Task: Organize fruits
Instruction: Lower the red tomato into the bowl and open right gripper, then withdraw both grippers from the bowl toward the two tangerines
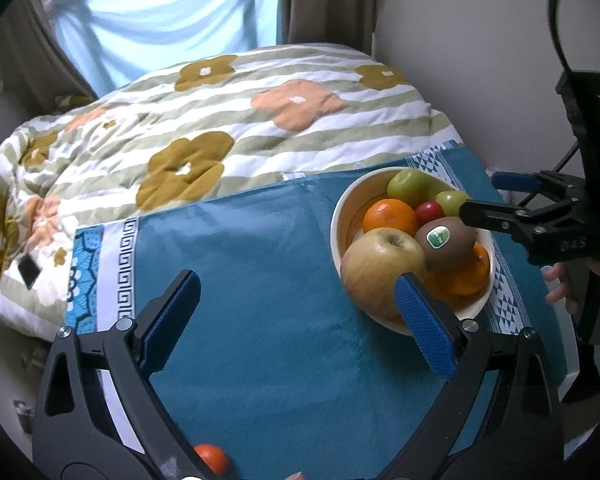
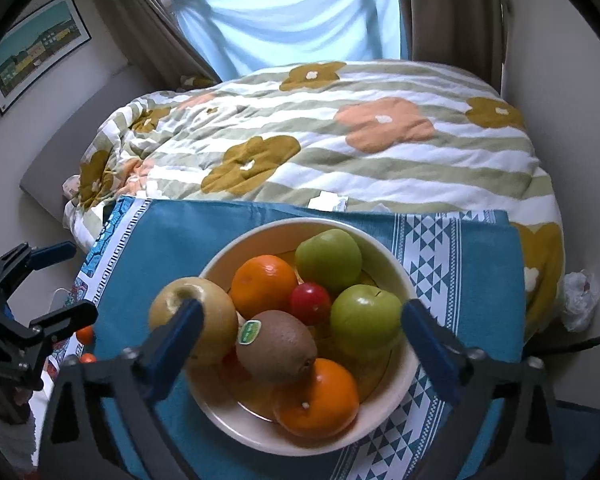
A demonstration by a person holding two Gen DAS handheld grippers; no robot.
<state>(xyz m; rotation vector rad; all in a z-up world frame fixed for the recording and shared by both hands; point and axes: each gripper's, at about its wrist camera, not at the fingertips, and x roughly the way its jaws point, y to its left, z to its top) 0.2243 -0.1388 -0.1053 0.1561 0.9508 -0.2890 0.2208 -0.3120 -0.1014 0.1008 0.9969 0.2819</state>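
Note:
A cream bowl (image 2: 260, 436) stands on a teal cloth (image 1: 260, 280) and holds a yellow apple (image 2: 204, 312), two green apples (image 2: 328, 258), oranges (image 2: 262, 282), a kiwi with a sticker (image 2: 278, 346) and a small red fruit (image 2: 309, 302). The bowl also shows in the left wrist view (image 1: 340, 208). My right gripper (image 2: 300, 340) is open and empty, spread just above the bowl's near side. My left gripper (image 1: 296, 304) is open and empty over the cloth, left of the bowl. A small orange (image 1: 212, 458) lies on the cloth below my left gripper.
A flowered, striped duvet (image 1: 220, 128) covers the bed behind the cloth. Two small oranges (image 2: 85, 334) sit at the cloth's left edge in the right wrist view. A white wall is to the right, a curtained window at the back.

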